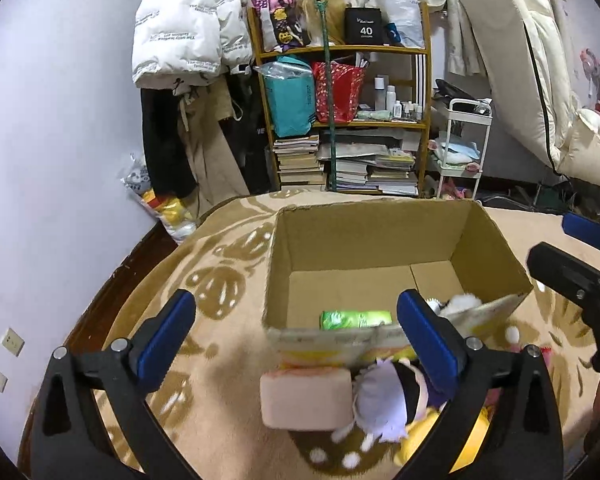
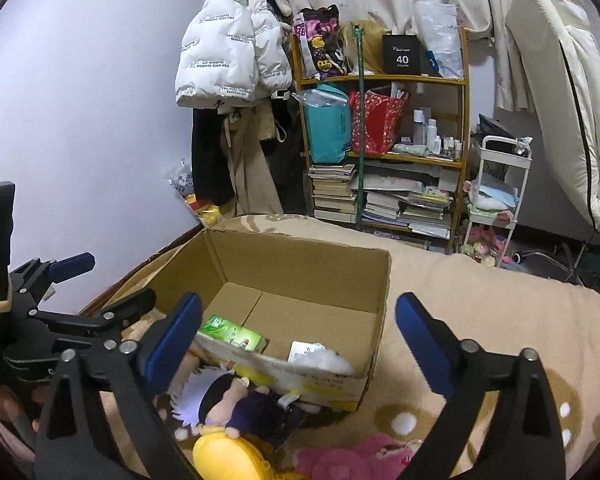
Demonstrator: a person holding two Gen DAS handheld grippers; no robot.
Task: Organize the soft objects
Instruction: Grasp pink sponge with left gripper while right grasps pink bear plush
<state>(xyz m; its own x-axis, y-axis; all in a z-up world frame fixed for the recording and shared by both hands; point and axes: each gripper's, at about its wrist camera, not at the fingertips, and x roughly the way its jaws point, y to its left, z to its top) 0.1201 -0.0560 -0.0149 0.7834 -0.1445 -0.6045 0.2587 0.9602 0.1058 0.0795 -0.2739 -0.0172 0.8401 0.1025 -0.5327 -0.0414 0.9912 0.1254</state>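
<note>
We hold both grippers released, left and right, jaws wide with nothing in them, aimed at the open box that collects the soft things. A green pack already lies inside; the dolls and a pink block wait just outside on the beige blanket. A cluttered shelf stands behind.

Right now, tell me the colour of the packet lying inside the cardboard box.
Green packet, clearest in the right wrist view.
</note>
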